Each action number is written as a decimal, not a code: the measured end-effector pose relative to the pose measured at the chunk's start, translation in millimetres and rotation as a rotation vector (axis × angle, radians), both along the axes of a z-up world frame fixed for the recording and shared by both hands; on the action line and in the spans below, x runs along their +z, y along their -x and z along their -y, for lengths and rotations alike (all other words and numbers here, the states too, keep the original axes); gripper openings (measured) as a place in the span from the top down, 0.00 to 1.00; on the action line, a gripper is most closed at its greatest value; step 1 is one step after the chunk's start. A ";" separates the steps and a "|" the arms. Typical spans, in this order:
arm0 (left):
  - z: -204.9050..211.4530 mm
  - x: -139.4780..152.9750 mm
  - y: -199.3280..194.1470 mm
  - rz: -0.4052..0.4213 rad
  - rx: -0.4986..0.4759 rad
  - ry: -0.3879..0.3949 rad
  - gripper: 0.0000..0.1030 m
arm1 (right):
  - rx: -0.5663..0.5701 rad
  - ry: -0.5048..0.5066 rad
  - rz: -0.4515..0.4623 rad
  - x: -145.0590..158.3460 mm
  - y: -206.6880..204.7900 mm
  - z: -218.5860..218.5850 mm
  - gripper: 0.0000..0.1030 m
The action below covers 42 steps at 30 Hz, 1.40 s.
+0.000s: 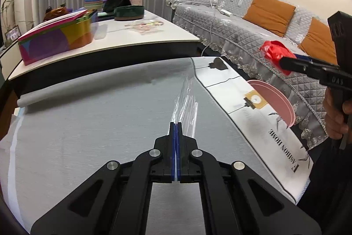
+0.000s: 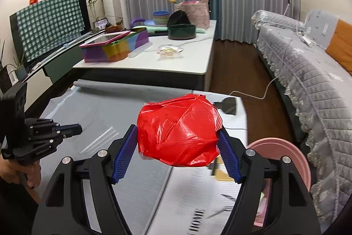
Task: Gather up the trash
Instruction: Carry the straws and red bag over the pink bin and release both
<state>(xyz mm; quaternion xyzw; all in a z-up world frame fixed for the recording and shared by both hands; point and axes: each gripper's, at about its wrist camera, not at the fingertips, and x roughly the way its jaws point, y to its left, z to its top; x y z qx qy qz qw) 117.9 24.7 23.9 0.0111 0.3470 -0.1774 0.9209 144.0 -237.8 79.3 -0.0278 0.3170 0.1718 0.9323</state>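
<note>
Between my right gripper's (image 2: 177, 142) blue pads, a crumpled red plastic ball (image 2: 178, 131) rides clamped at its widest sides, light and springy, likely slippery. Ahead, my left gripper (image 1: 175, 131) pinches flimsy clear film (image 1: 187, 100).

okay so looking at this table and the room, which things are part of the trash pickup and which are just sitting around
Part of the job:
red crumpled wrapper, clamped in the right gripper
clear plastic film, pinched in the left gripper
pink bin beside the table, probably the trash bin

Just lying about:
colourful box
dark green round tin
stacked bowls
orange cushions
</note>
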 end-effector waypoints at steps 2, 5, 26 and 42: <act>8.1 0.9 1.5 0.001 -0.006 0.005 1.00 | -0.013 0.005 0.005 3.9 0.5 12.1 0.32; 18.8 2.3 3.7 0.004 -0.014 0.010 1.00 | -0.039 0.001 0.008 6.4 0.7 31.0 0.32; 102.2 12.1 -10.1 0.015 -0.090 0.039 1.00 | -0.237 -0.067 -0.005 -20.8 6.0 122.9 0.32; 191.9 12.0 -24.6 0.012 -0.172 0.051 1.00 | -0.344 -0.074 0.015 -20.2 16.0 174.9 0.32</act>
